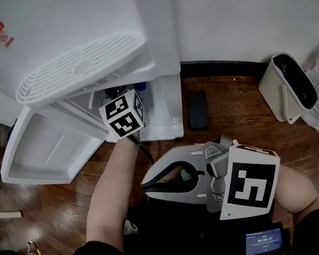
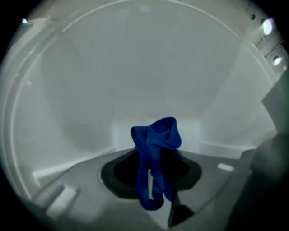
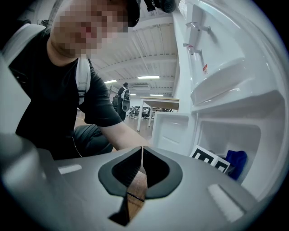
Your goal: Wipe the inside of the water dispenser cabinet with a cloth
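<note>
A blue cloth (image 2: 156,151) hangs bunched between the jaws of my left gripper (image 2: 151,180), which is shut on it inside the white cabinet (image 2: 135,81) of the water dispenser. In the head view only that gripper's marker cube (image 1: 123,116) shows at the cabinet opening; its jaws are hidden inside. My right gripper (image 1: 144,185) is held low in front of the person, away from the cabinet, jaws shut with nothing between them (image 3: 142,151). From the right gripper view the cloth (image 3: 237,162) and the left cube (image 3: 210,159) sit in the cabinet's lower compartment.
The white cabinet door (image 1: 42,145) stands swung open to the left over the wooden floor. The drip grille (image 1: 80,68) juts out above the opening. A black flat object (image 1: 198,109) lies on the floor beside the dispenser, and a cream waste bin (image 1: 288,87) stands at the right wall.
</note>
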A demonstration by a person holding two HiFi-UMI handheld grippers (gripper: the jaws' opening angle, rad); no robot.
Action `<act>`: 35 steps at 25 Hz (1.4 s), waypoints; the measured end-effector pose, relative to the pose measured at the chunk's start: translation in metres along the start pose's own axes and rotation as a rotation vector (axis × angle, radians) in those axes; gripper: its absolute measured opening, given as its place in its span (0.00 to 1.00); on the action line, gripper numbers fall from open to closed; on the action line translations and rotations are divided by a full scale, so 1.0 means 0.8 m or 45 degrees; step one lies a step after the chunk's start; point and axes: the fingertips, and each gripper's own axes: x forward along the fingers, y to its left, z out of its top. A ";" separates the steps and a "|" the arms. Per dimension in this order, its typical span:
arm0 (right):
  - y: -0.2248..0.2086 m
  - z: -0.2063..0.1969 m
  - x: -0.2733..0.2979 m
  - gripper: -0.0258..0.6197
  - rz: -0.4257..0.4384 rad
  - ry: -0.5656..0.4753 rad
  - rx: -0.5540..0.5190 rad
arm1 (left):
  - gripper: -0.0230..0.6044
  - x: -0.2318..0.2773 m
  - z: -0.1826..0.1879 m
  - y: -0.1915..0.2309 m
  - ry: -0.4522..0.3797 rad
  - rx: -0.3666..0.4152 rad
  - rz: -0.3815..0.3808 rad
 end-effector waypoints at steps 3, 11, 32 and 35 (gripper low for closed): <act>-0.001 0.001 0.000 0.06 -0.004 -0.006 -0.004 | 0.23 -0.007 -0.008 0.033 0.027 -0.115 0.206; -0.002 0.001 -0.001 0.06 -0.012 -0.007 -0.010 | 0.23 -0.005 -0.051 0.076 0.150 -0.093 0.399; -0.006 -0.015 -0.003 0.06 -0.007 0.050 0.075 | 0.20 -0.010 -0.067 -0.132 0.157 -0.044 -0.604; -0.006 -0.015 -0.003 0.06 -0.007 0.044 0.081 | 0.20 -0.011 -0.067 -0.123 0.173 -0.247 -0.675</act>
